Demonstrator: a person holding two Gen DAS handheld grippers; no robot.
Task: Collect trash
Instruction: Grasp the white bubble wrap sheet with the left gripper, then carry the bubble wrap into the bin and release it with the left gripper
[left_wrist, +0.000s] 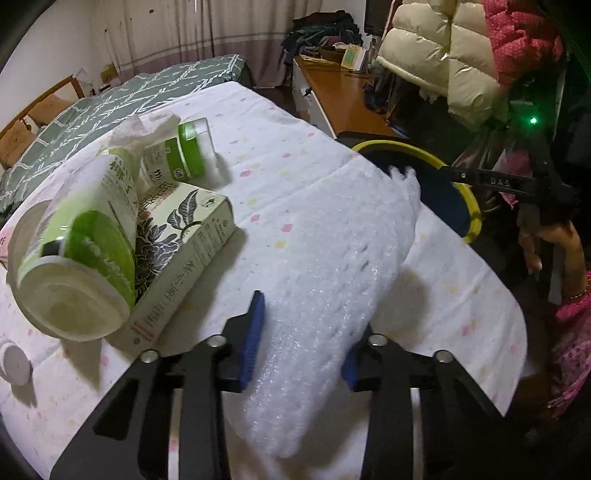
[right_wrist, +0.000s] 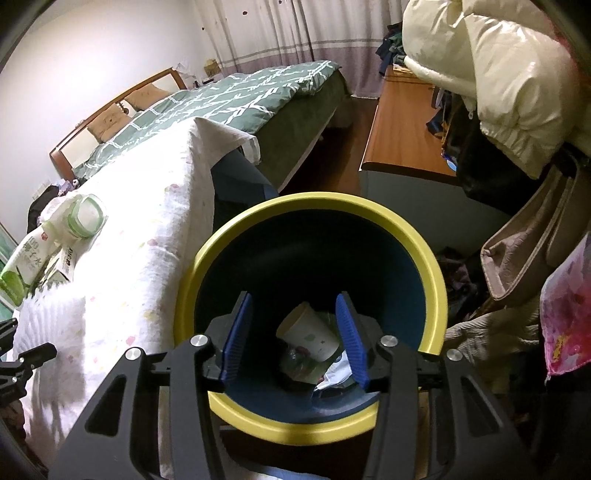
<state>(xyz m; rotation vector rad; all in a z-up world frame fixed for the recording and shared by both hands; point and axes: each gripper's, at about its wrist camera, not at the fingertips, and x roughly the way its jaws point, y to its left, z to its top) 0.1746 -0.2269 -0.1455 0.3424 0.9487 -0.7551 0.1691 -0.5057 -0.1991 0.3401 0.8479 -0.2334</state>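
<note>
White bubble-wrap foam sheet (left_wrist: 332, 288) gripped between left gripper (left_wrist: 301, 343) jaws, right gripper (right_wrist: 293, 336) jaws open above yellow-rimmed blue trash bin (right_wrist: 436, 266).

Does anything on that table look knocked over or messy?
Yes. Two green-and-white bottles lie toppled on a tea box with a crumpled tissue behind. A foam sheet sprawls between the left gripper's fingers.
</note>
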